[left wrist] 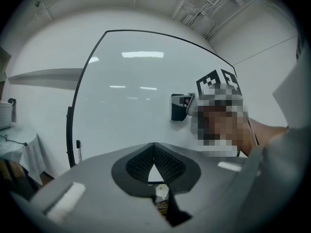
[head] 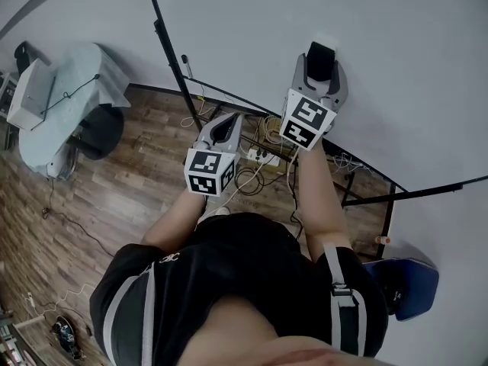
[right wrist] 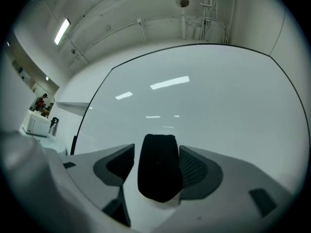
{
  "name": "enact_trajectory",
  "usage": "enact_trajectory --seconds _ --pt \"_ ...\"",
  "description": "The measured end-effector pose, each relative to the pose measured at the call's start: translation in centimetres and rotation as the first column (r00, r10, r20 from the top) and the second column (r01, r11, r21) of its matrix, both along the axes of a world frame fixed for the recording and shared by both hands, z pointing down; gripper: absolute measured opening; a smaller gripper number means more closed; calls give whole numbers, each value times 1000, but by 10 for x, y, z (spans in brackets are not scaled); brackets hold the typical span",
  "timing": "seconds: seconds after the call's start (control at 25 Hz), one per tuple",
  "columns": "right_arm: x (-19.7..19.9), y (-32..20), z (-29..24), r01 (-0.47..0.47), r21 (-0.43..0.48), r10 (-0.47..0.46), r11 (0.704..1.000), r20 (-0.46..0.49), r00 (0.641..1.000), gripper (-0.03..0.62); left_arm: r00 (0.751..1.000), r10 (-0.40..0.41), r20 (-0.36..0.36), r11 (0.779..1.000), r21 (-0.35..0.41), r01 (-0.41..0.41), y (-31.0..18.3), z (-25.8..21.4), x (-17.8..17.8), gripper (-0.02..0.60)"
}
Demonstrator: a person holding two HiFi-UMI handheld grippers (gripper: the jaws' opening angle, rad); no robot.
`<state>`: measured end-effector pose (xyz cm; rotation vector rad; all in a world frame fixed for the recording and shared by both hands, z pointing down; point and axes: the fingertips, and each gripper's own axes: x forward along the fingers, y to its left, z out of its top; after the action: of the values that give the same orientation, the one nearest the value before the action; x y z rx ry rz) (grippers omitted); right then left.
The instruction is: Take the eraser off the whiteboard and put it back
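The black eraser [head: 320, 58] sits on the whiteboard [head: 396, 67], upright. My right gripper [head: 320, 50] is up against the board with the eraser between its jaws. In the right gripper view the eraser [right wrist: 159, 171] fills most of the space between the jaws of the right gripper [right wrist: 156, 152], with a thin strip of white board showing beside the left pad, so the jaws stand open around it. My left gripper [head: 229, 122] hangs lower and to the left, off the board, shut on nothing. The left gripper view shows the eraser [left wrist: 179, 107] on the board beside the right gripper's marker cube.
The whiteboard's black frame [head: 171, 59] runs down to the wooden floor. Cables and a power strip [head: 259, 155] lie at its foot. A cloth-covered table [head: 69, 105] with a white box stands at the left. A blue seat [head: 408, 284] is at the lower right. A marker [left wrist: 78, 148] hangs by the frame.
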<state>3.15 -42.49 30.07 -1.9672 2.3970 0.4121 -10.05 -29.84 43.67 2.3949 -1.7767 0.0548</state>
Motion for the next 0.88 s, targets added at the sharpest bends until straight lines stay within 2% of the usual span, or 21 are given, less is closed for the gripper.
enact_trajectory --seconds 0.28,0.56,0.68,0.88 --pt "-1 -22 16 -8 -82 7 997 -10 1000 262 1000 -11 6 1000 -27 11 3 11 -2 11" --pt "4 -30 21 -95 -90 89 991 -63 994 262 999 -30 13 999 -32 30 1 15 -8 9" --pt "5 -30 20 -104 -83 100 991 -51 994 261 999 -50 -2 998 -32 50 2 15 -13 9" --pt "8 -30 23 -44 -107 48 993 35 998 239 997 -69 -47 996 -58 66 3 18 -20 11"
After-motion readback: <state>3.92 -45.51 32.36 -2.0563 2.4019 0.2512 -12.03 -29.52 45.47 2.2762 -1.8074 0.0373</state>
